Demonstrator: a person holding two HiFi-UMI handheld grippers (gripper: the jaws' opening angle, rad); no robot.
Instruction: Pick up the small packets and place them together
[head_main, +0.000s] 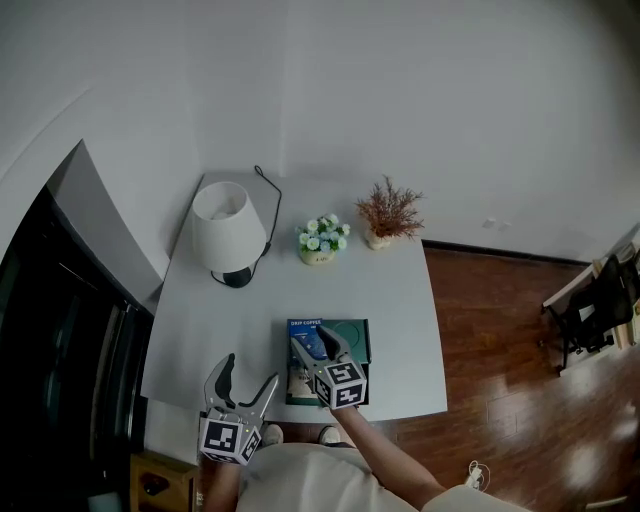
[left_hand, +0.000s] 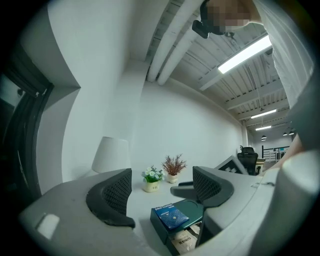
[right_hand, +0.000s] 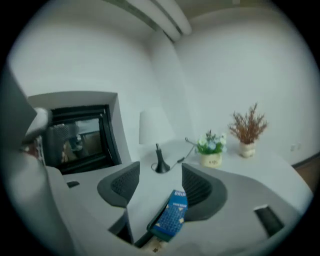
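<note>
A dark green box (head_main: 352, 338) lies near the table's front edge. A blue drip-coffee packet (head_main: 311, 341) rests on its left part, and a pale printed packet (left_hand: 184, 241) shows lower down in the box. My right gripper (head_main: 315, 342) hangs over the box, open. In the right gripper view the blue packet (right_hand: 171, 220) lies just below that gripper (right_hand: 160, 185), close by the right finger (right_hand: 200, 192), with no pad pressing on it. My left gripper (head_main: 250, 370) is open and holds nothing, left of the box; in its own view, the left gripper (left_hand: 162, 187) faces the box (left_hand: 192, 210) and the blue packet (left_hand: 172, 217).
On the far half of the white table (head_main: 400, 290) stand a white lamp (head_main: 228, 228) with a black cord, a small pot of flowers (head_main: 321, 240) and a vase of dried reddish sprigs (head_main: 388, 213). A dark cabinet (head_main: 60, 330) stands left, and wooden floor (head_main: 500, 340) lies right.
</note>
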